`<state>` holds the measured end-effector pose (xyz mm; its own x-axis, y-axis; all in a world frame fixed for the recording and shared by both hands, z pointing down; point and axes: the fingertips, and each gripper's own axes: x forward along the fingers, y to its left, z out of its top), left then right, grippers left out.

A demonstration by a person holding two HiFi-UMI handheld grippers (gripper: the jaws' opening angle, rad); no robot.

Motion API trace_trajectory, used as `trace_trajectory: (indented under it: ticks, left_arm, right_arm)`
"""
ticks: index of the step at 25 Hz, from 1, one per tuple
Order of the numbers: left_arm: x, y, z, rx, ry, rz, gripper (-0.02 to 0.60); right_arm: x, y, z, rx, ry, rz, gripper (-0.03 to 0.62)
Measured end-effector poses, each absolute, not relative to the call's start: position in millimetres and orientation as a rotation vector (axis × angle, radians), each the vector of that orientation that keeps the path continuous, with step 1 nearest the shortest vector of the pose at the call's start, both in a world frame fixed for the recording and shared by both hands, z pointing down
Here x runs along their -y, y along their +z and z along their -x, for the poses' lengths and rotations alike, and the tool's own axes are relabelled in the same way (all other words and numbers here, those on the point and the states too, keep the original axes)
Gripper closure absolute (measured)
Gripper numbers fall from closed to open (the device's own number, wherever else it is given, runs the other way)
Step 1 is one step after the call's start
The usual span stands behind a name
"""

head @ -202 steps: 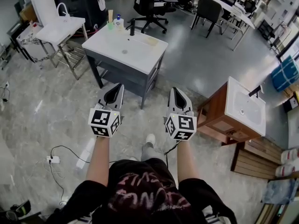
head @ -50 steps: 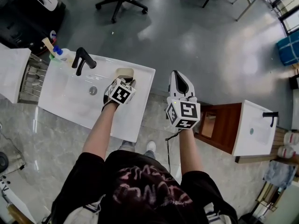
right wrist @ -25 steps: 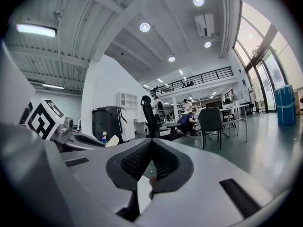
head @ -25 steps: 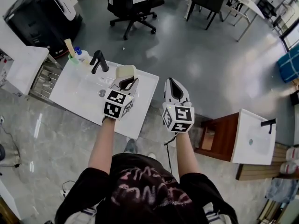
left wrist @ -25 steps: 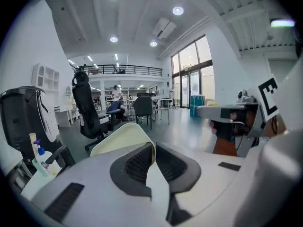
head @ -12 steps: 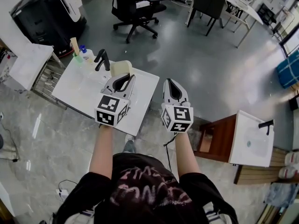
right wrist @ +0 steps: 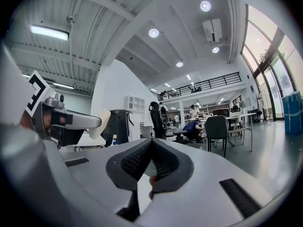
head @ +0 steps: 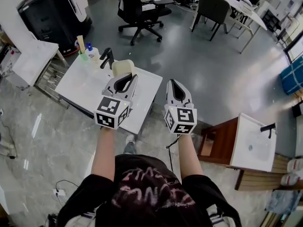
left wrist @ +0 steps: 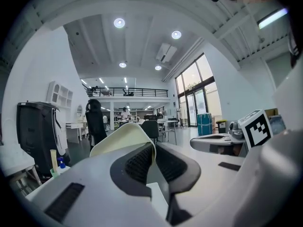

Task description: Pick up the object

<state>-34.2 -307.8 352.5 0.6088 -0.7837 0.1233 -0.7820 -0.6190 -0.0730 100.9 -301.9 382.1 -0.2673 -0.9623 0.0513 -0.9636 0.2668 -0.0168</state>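
A cream, curved, soap-dish-like object point(head: 122, 68) is pinched at its edge between the jaws of my left gripper point(head: 126, 76), held in the air above the white sink vanity point(head: 83, 82). In the left gripper view the cream object point(left wrist: 124, 134) sticks up and left from the left gripper point(left wrist: 152, 149). My right gripper point(head: 174, 82) hovers beside it over the floor, shut with nothing between its jaws. The right gripper view shows the right gripper point(right wrist: 151, 144) closed, with the cream object point(right wrist: 99, 123) at far left.
On the vanity stand a black faucet point(head: 108, 57) and bottles point(head: 91, 54) at its back edge. A wooden vanity with a white basin point(head: 250, 142) stands to the right. A black office chair point(head: 136, 6), a black machine point(head: 49, 8) and desks lie beyond on the grey floor.
Two seconds ago my left gripper was down at the cream object on the vanity top; now it holds the object lifted above it. The right gripper has hardly moved.
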Motion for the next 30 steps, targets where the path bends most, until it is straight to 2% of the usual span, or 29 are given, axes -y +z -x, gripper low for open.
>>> trace_trajectory:
  ticks: [30]
  left_arm:
    - [274.3, 343.1, 33.7, -1.358, -0.218, 2.769, 0.543]
  right_arm:
    - [280.1, 366.3, -105.1, 2.477, 0.008, -1.882, 0.58]
